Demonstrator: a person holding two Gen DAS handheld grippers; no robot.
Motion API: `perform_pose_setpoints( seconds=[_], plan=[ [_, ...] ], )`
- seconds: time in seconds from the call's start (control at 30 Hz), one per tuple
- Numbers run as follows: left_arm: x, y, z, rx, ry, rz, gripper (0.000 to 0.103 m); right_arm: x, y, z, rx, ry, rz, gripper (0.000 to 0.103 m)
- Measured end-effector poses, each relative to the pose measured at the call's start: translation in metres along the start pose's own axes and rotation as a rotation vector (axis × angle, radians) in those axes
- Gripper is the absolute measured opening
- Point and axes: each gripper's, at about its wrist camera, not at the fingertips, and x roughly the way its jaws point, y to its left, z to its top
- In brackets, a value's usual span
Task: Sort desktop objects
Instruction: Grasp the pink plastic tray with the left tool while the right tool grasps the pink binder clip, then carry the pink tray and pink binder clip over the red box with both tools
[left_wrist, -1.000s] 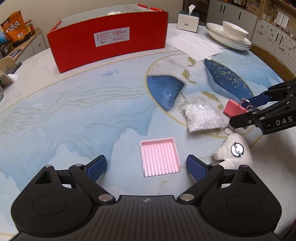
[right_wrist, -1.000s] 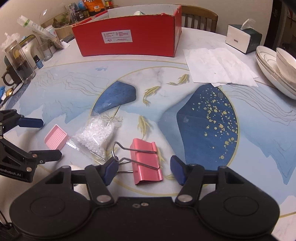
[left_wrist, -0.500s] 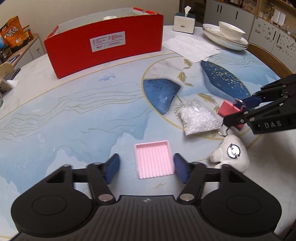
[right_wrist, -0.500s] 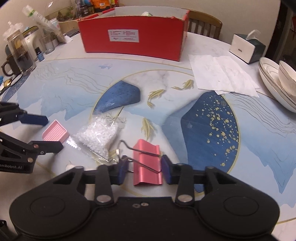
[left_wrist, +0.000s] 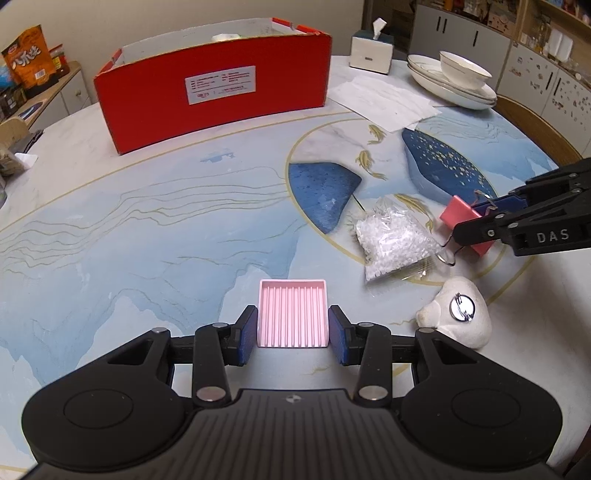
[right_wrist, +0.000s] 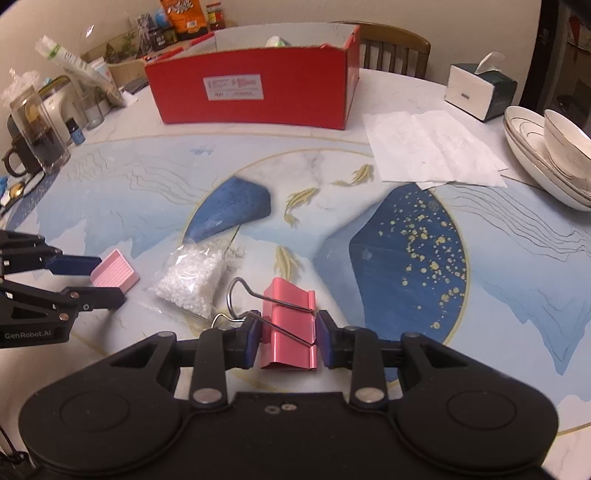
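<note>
Marble-print table (left_wrist: 147, 229) bears red box (left_wrist: 218, 96); left gripper (left_wrist: 292, 328) clamps pink tray (left_wrist: 292, 314), right gripper (right_wrist: 285, 338) clamps pink clip (right_wrist: 290, 325)

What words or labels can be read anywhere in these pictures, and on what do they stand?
"DAS": on the right claw, seen from the left camera.
"GenRobot.AI": on the left claw, seen from the right camera.
White label on the red box: print too small to read.
Orange snack bag: large characters, too blurred to read surely.
</note>
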Motion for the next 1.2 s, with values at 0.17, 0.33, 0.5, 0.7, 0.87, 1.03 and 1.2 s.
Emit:
perform_pose_setpoints(
  seconds=[0.17,0.33,0.5,0.7,0.87,1.03,1.2],
  plan=[
    [-0.007,0.005,0.01,-0.04,-0.013,0.002,0.039,-0.011,-0.003,0.006,0.02,-0.024,0.008,0.031],
    [-0.017,0.006,0.021,-0.06,-0.044,-0.002,0.039,-0.022,-0.005,0.014,0.029,-0.046,0.013,0.031],
    [-0.029,0.007,0.032,-0.064,-0.078,-0.002,0.039,-0.036,-0.006,0.023,0.032,-0.072,0.03,0.031],
    [-0.037,0.012,0.047,-0.092,-0.09,0.011,0.04,-0.047,-0.004,0.04,0.035,-0.099,0.055,0.031],
    [-0.043,0.019,0.066,-0.109,-0.111,0.036,0.039,-0.051,-0.002,0.058,0.047,-0.124,0.072,0.031],
    [-0.048,0.031,0.091,-0.137,-0.142,0.059,0.039,-0.053,-0.005,0.085,0.054,-0.158,0.078,0.031],
    [-0.052,0.038,0.117,-0.132,-0.178,0.077,0.039,-0.054,-0.001,0.113,0.035,-0.2,0.08,0.031]
  ],
)
